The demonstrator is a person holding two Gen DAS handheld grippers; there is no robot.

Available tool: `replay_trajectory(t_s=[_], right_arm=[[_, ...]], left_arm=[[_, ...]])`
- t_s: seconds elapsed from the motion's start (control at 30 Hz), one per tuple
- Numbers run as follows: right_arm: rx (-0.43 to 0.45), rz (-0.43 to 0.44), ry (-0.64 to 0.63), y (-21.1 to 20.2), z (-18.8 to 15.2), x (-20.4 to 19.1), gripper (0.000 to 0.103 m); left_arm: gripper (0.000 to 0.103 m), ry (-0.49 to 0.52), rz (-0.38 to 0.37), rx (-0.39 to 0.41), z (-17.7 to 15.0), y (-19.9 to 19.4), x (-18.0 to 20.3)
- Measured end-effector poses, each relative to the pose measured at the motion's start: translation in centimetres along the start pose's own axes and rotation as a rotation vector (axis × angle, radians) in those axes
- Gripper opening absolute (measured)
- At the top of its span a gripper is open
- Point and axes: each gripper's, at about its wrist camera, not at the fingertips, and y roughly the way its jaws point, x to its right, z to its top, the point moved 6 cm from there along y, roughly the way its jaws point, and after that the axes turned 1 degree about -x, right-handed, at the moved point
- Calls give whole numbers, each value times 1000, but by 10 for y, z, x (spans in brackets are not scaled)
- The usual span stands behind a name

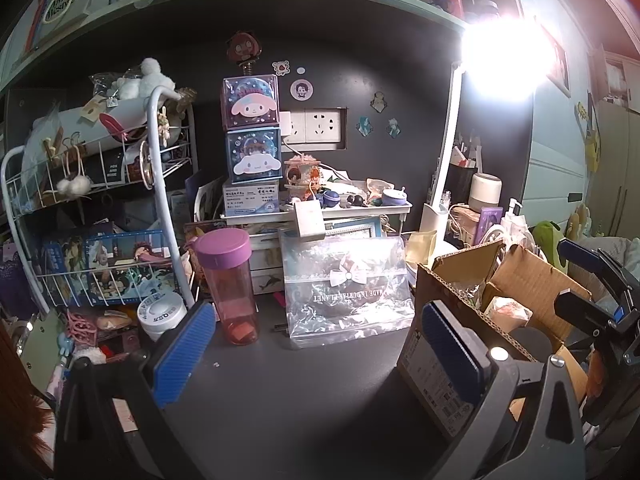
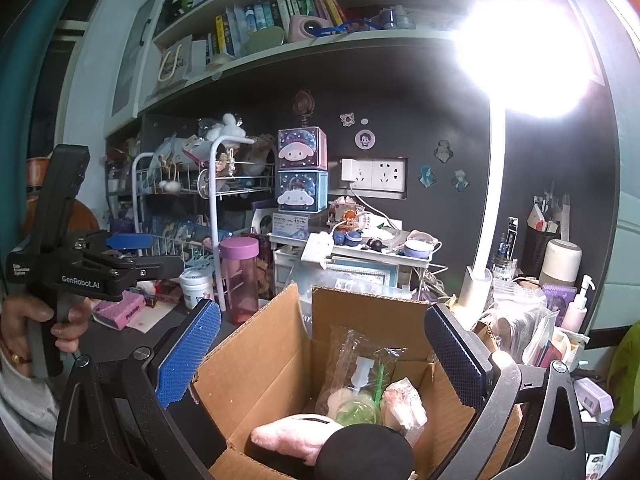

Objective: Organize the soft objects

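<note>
An open cardboard box stands on the dark desk; it also shows in the left wrist view. Inside lie a pink plush, a black round soft item, a plush in a clear bag and a pink-white wrapped soft item. My right gripper is open and empty, straddling the box from above. My left gripper is open and empty over the bare desk, left of the box. A clear zip bag with a bow holding something dark leans ahead of it.
A pink bottle with a purple lid stands front left beside a white wire rack full of plush and boxes. Stacked character boxes, a small white shelf and a bright desk lamp stand behind. Clutter fills the right side.
</note>
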Motion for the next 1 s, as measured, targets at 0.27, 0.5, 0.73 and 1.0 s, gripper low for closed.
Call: replay_trajectory(t_s=[0.27,0.5,0.73,1.0], right_arm=[[2,-3,-2,-1,0,0,103],[0,-3,-3,-1,-1,0,103],[1,-4,-2,-1,0,-1,103],[0,-5,1,-1,0,-3,103]], left_arm=[[102,3,-1,-1,0,0,-1],[102,3,-1,-1,-1,0,0],[102,4,-2,-1,-1,0,-1],[102,5,-1,-2,-2,0,0]])
